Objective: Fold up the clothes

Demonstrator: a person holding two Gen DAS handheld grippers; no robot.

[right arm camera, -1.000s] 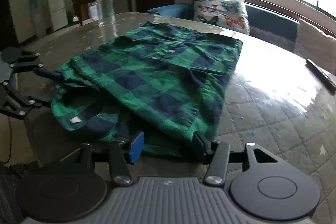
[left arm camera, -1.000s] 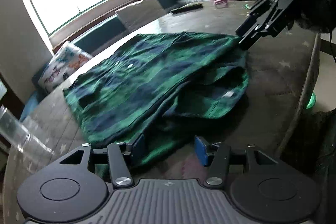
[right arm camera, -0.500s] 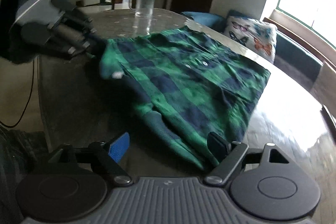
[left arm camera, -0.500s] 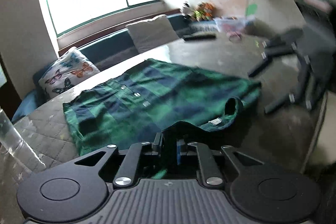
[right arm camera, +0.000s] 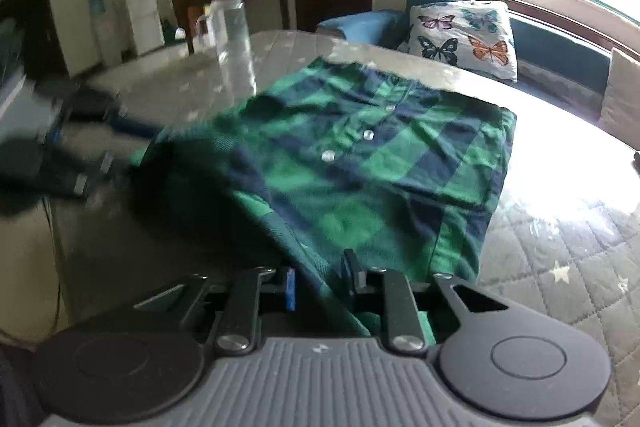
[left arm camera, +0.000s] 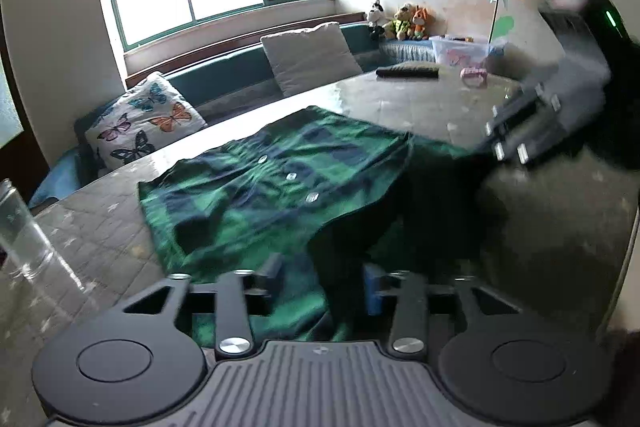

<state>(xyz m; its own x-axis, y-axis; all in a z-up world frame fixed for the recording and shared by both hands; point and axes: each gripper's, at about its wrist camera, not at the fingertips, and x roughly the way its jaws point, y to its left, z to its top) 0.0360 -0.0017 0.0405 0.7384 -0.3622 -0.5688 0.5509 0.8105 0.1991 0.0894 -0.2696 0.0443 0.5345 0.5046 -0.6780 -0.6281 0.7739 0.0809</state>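
Quilted bench (left arm camera: 100,227) carries the plaid shirt (left arm camera: 280,179), half folded, buttons up. Left tool (left arm camera: 320,277) is opening around its near edge; right tool (right arm camera: 320,277) is closing on a lifted fold. Final folds remain.

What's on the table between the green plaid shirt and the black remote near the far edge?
Left wrist view: only bare table between shirt and remote.

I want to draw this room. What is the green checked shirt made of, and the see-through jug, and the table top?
The green checked shirt looks like soft woven cloth, maybe cotton flannel: it drapes, wrinkles and has pale buttons. The see-through jug looks like clear glass or hard plastic; I cannot tell which. The table top seems to be stitched, quilted padding under a glossy clear layer, since it mirrors the window light.
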